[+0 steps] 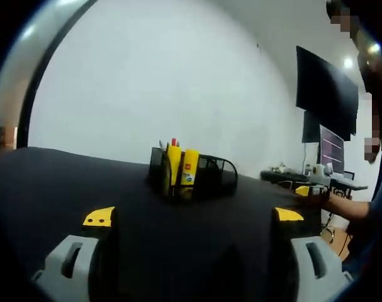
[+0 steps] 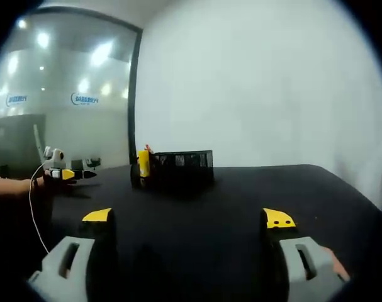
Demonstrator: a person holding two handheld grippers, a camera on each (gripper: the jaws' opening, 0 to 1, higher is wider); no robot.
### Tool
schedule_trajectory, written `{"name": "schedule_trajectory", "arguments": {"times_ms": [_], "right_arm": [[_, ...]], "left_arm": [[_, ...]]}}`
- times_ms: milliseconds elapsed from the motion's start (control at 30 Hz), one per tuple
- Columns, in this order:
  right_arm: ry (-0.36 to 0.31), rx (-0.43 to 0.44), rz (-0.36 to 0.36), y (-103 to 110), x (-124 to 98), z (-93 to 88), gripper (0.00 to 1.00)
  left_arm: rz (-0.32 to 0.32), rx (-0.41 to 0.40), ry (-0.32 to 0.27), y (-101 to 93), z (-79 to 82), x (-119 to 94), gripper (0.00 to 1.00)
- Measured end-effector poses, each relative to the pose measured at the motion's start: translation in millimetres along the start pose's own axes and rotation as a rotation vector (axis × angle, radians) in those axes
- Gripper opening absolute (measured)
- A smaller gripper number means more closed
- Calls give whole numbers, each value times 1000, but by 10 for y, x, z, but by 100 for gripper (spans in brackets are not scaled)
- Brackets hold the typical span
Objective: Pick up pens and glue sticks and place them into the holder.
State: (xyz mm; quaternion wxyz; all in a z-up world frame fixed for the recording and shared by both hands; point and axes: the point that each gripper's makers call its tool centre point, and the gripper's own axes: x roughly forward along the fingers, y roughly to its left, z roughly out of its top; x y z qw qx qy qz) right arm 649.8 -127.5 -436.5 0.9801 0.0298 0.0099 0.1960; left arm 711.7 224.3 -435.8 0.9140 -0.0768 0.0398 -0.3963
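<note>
Both claws were spread wide and empty: the left gripper (image 1: pixel 194 229) and the right gripper (image 2: pixel 189 226) hovered low over the black table (image 1: pixel 52 182), each facing the mesh holder (image 1: pixel 209 176) from a different side. Two yellow glue sticks (image 1: pixel 181 168) and some pens (image 1: pixel 172 143) stood inside it. No loose item lay in sight, so the placing looked finished, or the next move called for finding one. The pens were too small to count.
</note>
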Motion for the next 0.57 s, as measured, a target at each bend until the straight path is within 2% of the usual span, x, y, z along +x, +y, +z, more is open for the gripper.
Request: {"name": "schedule_trajectory", "arguments": {"times_ms": [333,567], "right_arm": [[14,-4,-14,-56,5,-42,87],[24,-12,-8,-35,12,-72,87]], "left_arm": [[-15,42,38,-104,-86,9,96],[-7,40,27,-125,-82,4,96]]}}
